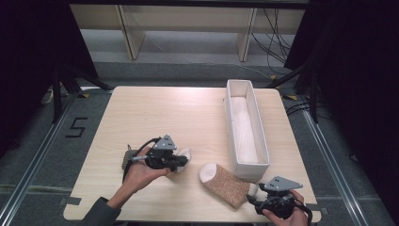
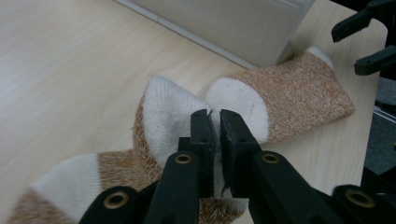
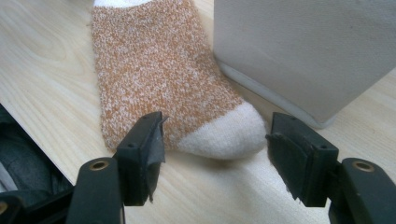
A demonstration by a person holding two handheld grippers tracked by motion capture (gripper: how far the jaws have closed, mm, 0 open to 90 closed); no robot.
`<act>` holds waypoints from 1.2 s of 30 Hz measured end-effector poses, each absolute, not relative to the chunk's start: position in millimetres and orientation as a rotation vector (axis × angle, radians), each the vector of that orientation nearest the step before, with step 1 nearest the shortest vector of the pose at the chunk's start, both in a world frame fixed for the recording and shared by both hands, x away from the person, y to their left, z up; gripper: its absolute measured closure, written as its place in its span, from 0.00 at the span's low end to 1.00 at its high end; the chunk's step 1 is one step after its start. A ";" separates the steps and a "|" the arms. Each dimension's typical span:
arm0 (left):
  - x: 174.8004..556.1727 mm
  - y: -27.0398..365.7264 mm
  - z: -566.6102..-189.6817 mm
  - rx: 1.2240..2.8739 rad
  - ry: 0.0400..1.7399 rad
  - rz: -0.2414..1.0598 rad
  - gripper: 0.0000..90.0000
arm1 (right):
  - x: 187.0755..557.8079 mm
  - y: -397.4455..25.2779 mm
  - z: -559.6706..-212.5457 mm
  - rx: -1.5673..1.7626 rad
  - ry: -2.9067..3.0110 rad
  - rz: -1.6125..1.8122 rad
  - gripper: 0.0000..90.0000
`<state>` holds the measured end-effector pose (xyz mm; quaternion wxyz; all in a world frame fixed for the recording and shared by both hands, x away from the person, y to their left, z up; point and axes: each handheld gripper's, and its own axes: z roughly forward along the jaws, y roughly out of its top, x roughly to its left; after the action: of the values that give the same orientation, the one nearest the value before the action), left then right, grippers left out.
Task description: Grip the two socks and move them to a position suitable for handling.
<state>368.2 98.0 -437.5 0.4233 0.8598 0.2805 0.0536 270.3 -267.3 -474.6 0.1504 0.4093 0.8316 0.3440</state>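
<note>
Nearest the high view's lens, the person's two forearms enter from the bottom edge, each hand carrying a gripper. Largest item: light wooden table point(image 1: 155, 113), bearing all objects. Next: long white box point(image 1: 260, 141), open-topped, standing on the right half of the table with its long axis running away from the person.

Second sock point(image 1: 225, 184), orange-brown with white toe and heel, lies flat just in front of the box's near end; its far white end sits close against the box corner. First sock point(image 2: 154, 116), same pattern, lies left of centre, well apart from the box.

Left gripper point(image 1: 181, 160): jaws clenched on a white fold of the first sock, fabric pinched between the two black pads, as the left gripper view shows. Right gripper point(image 3: 215, 154): jaws released and spread wide, standing either side of the second sock's white tip, low over the table near the front edge, not touching the sock
</note>
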 end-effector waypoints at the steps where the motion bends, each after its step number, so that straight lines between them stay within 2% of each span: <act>1: 367.6 94.3 -445.9 2.141 0.712 0.092 0.88 | 270.2 -267.4 -474.1 1.175 2.383 0.993 0.41; 4: 368.3 91.4 -453.5 2.129 0.719 0.048 0.83 | 271.4 -268.1 -474.4 1.147 2.377 0.991 0.41; 6: 368.6 91.8 -454.6 2.121 0.720 0.026 0.71 | 270.2 -267.4 -474.5 1.171 2.379 0.992 0.41; 11: 366.3 106.9 -441.6 2.039 0.736 0.009 0.52 | 271.1 -268.7 -473.6 1.154 2.375 0.987 0.41; 13: 367.2 119.0 -436.9 2.015 0.760 0.016 0.49 | 270.9 -268.2 -472.8 1.167 2.372 0.989 0.41; 21: 371.9 172.6 -440.9 1.994 0.904 0.124 0.50 | 269.0 -259.3 -466.0 1.168 2.357 1.043 0.41; 23: 373.6 199.4 -446.7 2.008 0.967 0.189 0.50 | 273.5 -253.2 -459.0 1.109 2.379 1.064 0.42; 30: 377.1 253.1 -460.1 2.007 1.146 0.315 0.50 | 285.2 -222.6 -444.4 1.018 2.401 1.090 0.46; 36: 381.4 272.8 -471.2 1.987 1.222 0.308 0.50 | 299.3 -188.4 -437.5 1.011 2.485 1.118 0.51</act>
<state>381.4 272.8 -471.2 0.3839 0.7797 0.4796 0.1209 299.3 -188.4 -437.5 0.1174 0.3454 0.8491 0.3821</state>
